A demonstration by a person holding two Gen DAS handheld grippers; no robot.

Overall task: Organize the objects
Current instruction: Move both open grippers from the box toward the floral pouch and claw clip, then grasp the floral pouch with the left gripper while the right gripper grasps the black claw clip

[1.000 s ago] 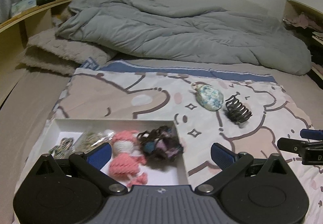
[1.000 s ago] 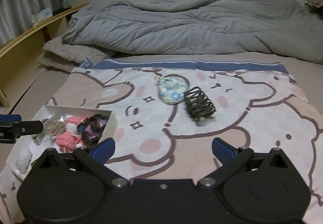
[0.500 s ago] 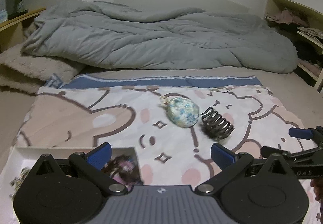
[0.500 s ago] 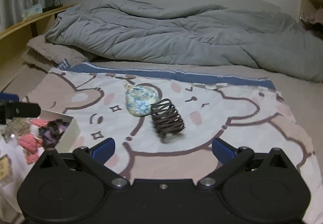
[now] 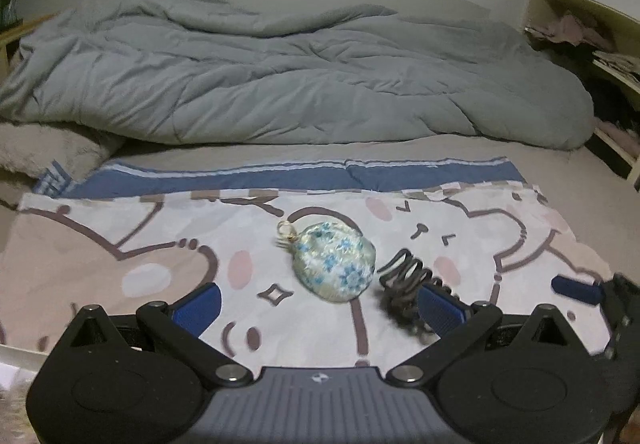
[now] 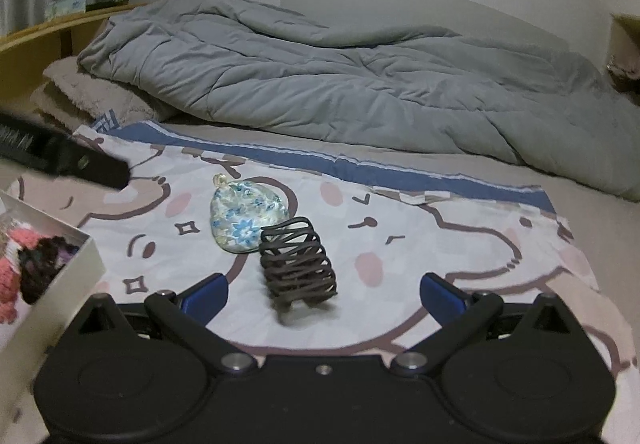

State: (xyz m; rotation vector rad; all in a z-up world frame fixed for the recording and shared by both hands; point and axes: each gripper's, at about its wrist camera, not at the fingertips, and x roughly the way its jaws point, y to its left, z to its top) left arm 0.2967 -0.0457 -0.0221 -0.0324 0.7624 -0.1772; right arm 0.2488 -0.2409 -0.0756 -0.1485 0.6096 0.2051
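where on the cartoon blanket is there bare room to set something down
Free: the cartoon blanket right of the brown claw clip, and the strip between the floral pouch and the white box. Crowded: pouch and clip lie close together at the middle; the box holds a dark scrunchie and pink knit toy.

The pouch [image 6: 247, 218] is floral cloth with a faint sheen and a shiny metal clasp. The hair claw [image 6: 298, 264] looks like matt dark plastic. The sheet [image 6: 420, 244] is smooth printed cloth, the duvet [image 6: 340, 84] soft, creased grey fabric. The box [image 6: 68, 280] seems matt white card, holding pink knitted yarn [image 6: 10, 276].
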